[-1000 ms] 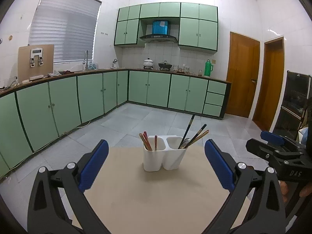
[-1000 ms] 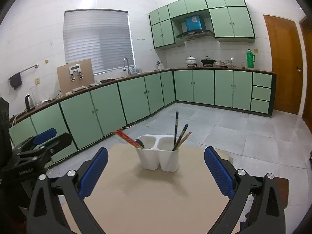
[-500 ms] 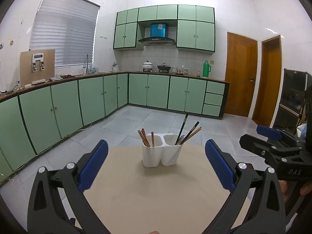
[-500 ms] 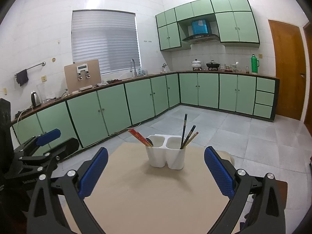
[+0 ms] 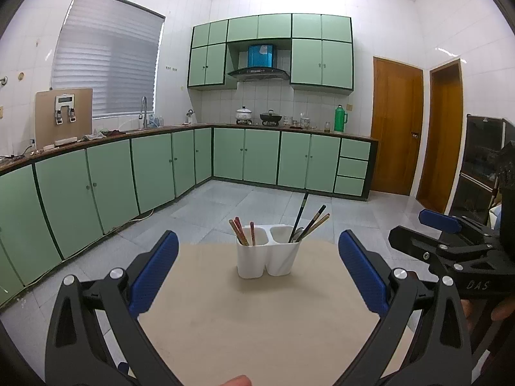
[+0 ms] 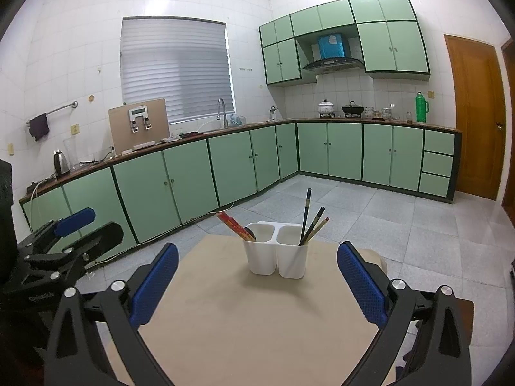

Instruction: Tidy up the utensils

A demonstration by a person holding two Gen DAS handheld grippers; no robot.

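A white two-compartment utensil holder [image 5: 268, 255] stands upright on a beige tabletop [image 5: 257, 321]. Red chopsticks [image 5: 241, 231] lean in its left compartment, dark chopsticks [image 5: 309, 223] in its right. The left gripper [image 5: 257, 267] spreads wide, empty. The right gripper [image 5: 450, 241] hovers alongside.

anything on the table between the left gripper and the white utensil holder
Nothing: in the left wrist view, only bare beige table lies between the open left gripper and the white utensil holder.

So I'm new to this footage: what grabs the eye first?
A white two-cup utensil holder stands mid-table, reddish chopsticks in its left cup, dark ones in its right. Both blue-padded tongs, left and right, gape open, empty, before it.
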